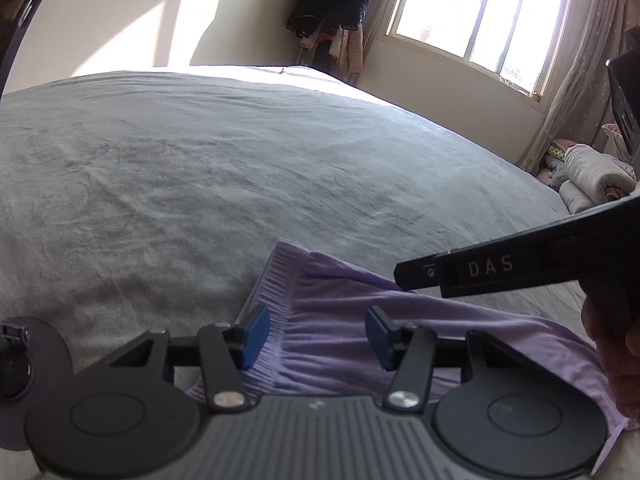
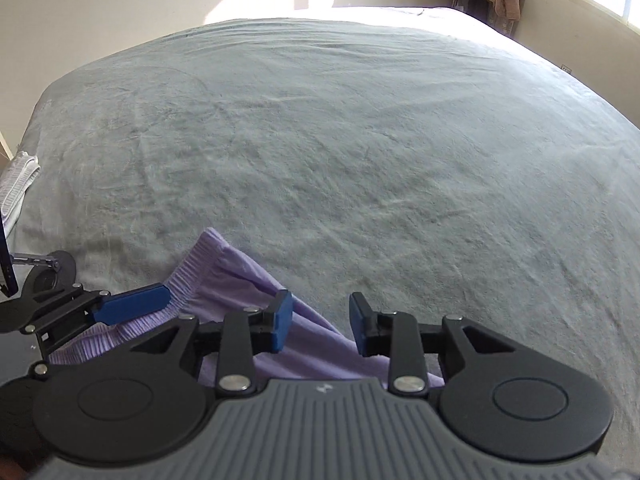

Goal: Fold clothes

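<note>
A lilac garment (image 1: 360, 344) with a ribbed elastic waistband (image 1: 276, 280) lies flat on the near part of the grey bedspread (image 1: 240, 168). My left gripper (image 1: 316, 336) hovers over the waistband, jaws open, blue pads apart with cloth beneath the gap. My right gripper (image 1: 404, 276) reaches in from the right over the garment's far edge, held by a hand (image 1: 616, 360). In the right wrist view the right gripper (image 2: 320, 324) is open above the garment's (image 2: 240, 280) right edge, with nothing pinched. A blue pad of the left gripper's fingers (image 2: 132, 307) rests by the waistband.
The grey bedspread (image 2: 360, 140) stretches far ahead. A white cloth (image 2: 16, 184) lies off its left edge. Rolled bedding (image 1: 596, 176) sits beyond the right side. Dark clothes (image 1: 332, 0) hang in the corner beside a window (image 1: 480, 12) with curtains.
</note>
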The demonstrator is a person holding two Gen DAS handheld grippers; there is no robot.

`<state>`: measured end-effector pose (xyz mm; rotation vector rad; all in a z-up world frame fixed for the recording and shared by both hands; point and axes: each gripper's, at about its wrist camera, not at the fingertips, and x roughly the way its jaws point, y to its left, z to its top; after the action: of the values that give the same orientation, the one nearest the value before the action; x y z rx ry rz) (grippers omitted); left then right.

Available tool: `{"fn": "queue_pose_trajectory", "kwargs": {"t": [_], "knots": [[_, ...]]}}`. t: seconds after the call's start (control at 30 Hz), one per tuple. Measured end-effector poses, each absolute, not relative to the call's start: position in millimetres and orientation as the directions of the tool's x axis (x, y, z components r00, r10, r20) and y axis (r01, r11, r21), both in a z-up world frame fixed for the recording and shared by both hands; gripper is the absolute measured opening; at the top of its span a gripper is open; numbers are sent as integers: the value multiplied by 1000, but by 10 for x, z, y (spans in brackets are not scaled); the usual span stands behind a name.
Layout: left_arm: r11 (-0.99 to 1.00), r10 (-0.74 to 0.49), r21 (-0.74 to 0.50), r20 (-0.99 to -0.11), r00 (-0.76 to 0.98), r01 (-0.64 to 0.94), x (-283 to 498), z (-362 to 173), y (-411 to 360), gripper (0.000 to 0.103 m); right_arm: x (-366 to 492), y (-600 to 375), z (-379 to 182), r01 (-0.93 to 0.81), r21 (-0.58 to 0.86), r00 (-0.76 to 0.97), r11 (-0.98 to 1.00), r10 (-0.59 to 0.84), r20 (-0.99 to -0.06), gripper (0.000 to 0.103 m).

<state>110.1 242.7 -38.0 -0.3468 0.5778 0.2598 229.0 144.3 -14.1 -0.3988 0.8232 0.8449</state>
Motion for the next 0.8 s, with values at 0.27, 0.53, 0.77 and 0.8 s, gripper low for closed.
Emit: {"fn": "queue_pose_trajectory", "kwargs": {"t": [0.27,0.53,0.77,0.8], "knots": [[904,115,-283,-562,819,-321,1120,-364,2493,55,2405,1713,-306,-807,-7,342,590,459,-820,0],[902,108,-292,-562,820,-319,1192,-372,2564,56,2526,1856,-160,-767,-45,440,640,475,-762,0],[928,125,-223,-568,814,-298,1224,-384,2481,62,2553,1889,-384,-746,-49,434,664,430,-791,8],[929,127,-219,-568,813,-298,1228,-382,2477,63,2555,1864,-366,-740,-37,432,672,432,-792,14]]}}
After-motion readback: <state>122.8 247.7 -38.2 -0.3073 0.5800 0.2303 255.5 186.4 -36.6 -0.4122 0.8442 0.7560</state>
